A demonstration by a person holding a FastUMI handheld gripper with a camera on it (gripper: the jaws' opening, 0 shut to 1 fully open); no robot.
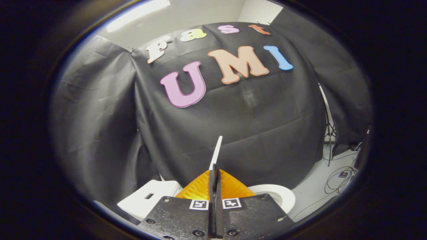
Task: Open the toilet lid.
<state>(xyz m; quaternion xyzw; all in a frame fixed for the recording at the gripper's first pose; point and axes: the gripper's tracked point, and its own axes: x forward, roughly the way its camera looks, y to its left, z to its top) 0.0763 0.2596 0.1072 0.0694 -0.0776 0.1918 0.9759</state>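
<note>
My gripper [214, 173] is shut on the white toilet lid [217, 151]. I see the lid edge-on, as a thin white strip rising from between the fingertips and tilting slightly right, in front of the black cloth wall. Just to the right of the fingers and below them lies the white toilet seat ring [279, 197], uncovered. Most of the lid's surface is hidden, since only its edge faces me.
A white boxy part with a small slot [148, 200], perhaps the tank, sits left of the fingers. Black cloth walls close in ahead and on both sides. On the white floor at the right lie loose cables [340, 180], beside a thin stand [328, 133].
</note>
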